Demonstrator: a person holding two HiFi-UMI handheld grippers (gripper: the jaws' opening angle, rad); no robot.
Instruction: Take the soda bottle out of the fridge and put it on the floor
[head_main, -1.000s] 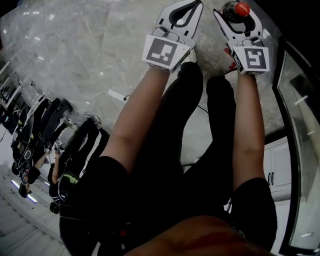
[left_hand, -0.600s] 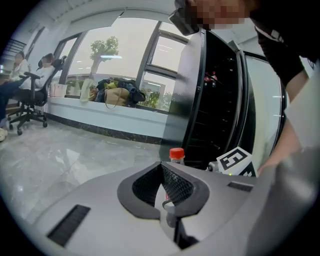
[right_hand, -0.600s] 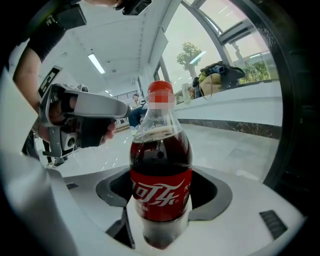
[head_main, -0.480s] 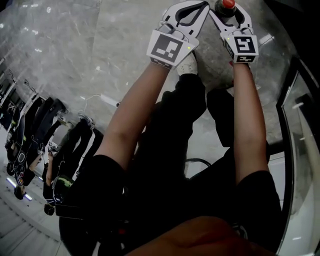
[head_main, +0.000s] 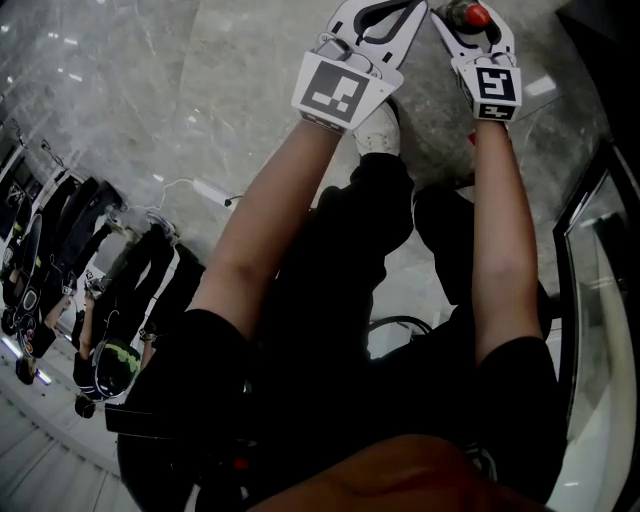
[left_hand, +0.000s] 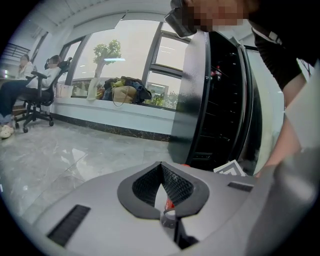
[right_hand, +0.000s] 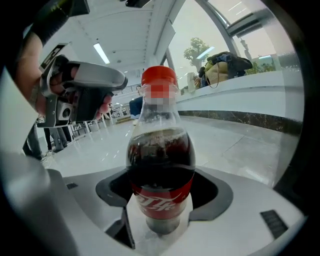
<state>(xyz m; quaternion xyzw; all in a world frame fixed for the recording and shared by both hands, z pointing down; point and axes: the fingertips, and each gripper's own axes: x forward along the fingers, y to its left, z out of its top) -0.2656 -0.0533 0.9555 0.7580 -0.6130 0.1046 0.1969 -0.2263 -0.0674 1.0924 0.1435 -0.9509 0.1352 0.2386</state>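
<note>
At the head view's top edge, my right gripper (head_main: 470, 25) was clamped on the soda bottle (right_hand: 160, 165); my left gripper (left_hand: 161, 165), beside it, had its jaws together, empty.

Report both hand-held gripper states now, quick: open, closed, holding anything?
The left hand-held gripper: closed, nothing in it.
The right hand-held gripper: closed on the soda bottle.

Soda bottle (right_hand: 160, 165): upright, clamped in the right hand-held gripper (head_main: 470, 28).
Clear plastic with red cap and red label, dark cola up to the shoulder; the jaws close on the labelled lower body. Fridge (left_hand: 220, 100) stands open above the grey marble floor (head_main: 200, 90).
</note>
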